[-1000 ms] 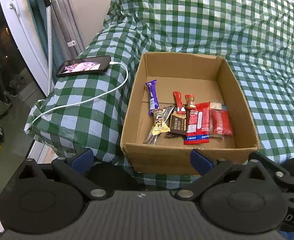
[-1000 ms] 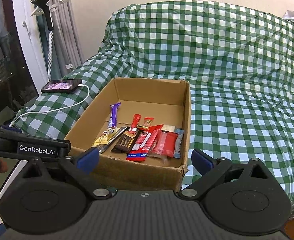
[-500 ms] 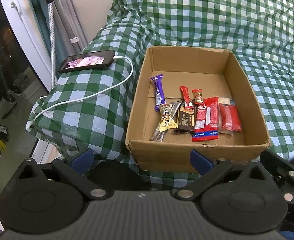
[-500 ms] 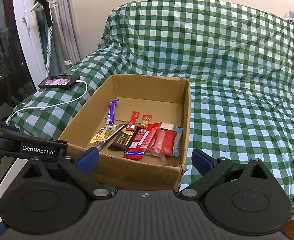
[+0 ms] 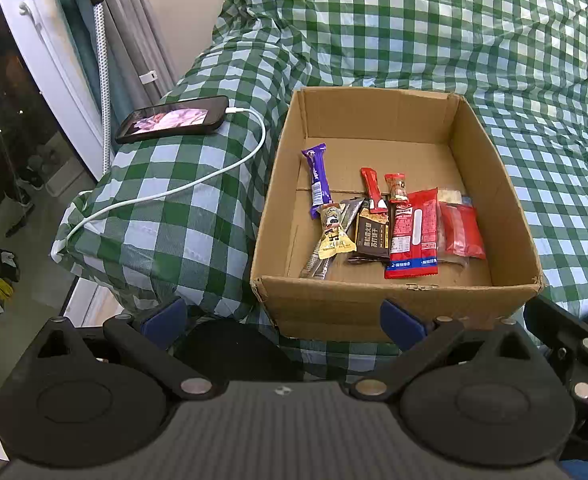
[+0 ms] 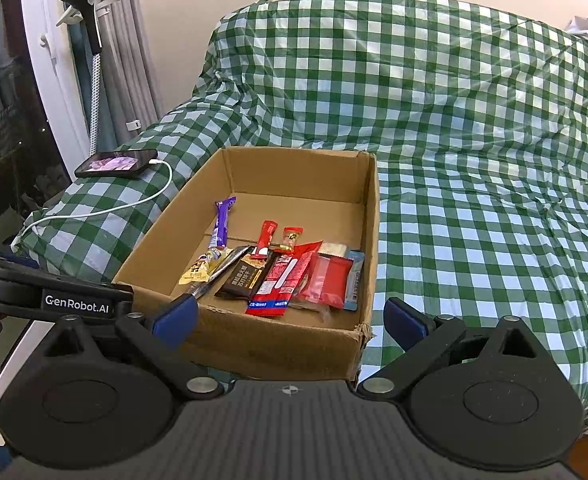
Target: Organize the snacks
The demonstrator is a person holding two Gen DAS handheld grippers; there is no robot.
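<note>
Left wrist: my left gripper [image 5: 282,318] and right gripper [image 6: 290,316] both gape wide, empty, near cardboard box [image 5: 397,304] of snacks [image 5: 411,232].

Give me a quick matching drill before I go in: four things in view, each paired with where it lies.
Things:
1. purple bar
2. phone
3. yellow packet
4. clear red pack

Places:
A. on the checked cover, outside the box
B. box floor, furthest left and back
C. right end of the snack row
D. overlapping the purple bar's near end

Pairs: 1-B, 2-A, 3-D, 4-C
</note>
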